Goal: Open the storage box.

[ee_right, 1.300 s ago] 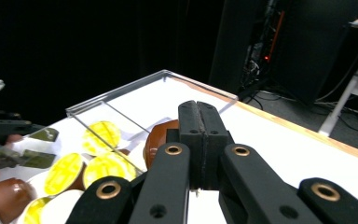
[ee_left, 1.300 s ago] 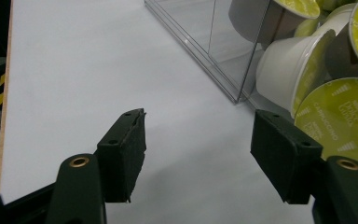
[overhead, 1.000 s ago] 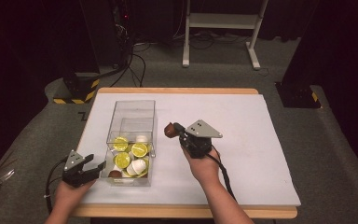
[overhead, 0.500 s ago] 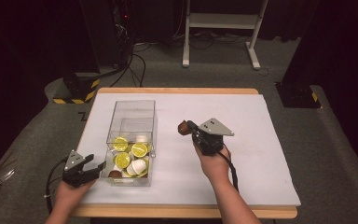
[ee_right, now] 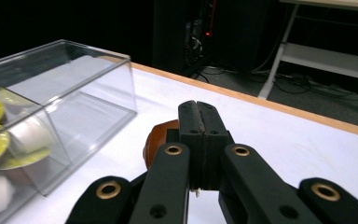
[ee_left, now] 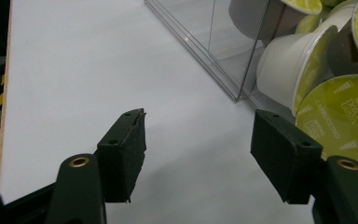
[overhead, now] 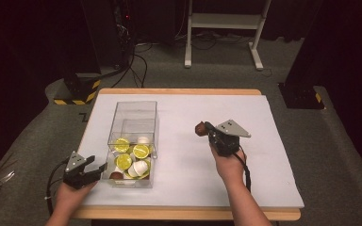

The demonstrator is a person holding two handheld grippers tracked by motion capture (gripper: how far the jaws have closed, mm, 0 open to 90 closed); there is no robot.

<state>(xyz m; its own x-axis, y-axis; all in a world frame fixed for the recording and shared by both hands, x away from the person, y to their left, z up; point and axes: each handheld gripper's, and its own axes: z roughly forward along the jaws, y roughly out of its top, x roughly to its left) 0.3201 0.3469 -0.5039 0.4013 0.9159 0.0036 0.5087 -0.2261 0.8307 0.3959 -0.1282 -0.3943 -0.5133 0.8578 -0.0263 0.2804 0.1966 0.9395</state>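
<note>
We saw the right gripper (overhead: 206,130) pinching a brown capsule (overhead: 200,128), which jutted beyond its jaws. The left gripper (overhead: 96,172) sat spread beside the clear box (overhead: 133,113).

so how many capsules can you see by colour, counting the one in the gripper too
Judged from the high view:
Green-lidded capsules in the clear box: 3
White capsules in the box: 2
Brown capsules: 2, one in the box's near corner, one in the right gripper
Total: 7, though stacking may hide more.

Desk's (overhead: 264,179) right half lies bare; the clear box (overhead: 133,141) (capsules (overhead: 131,157) inside) blocks its left edge
</note>
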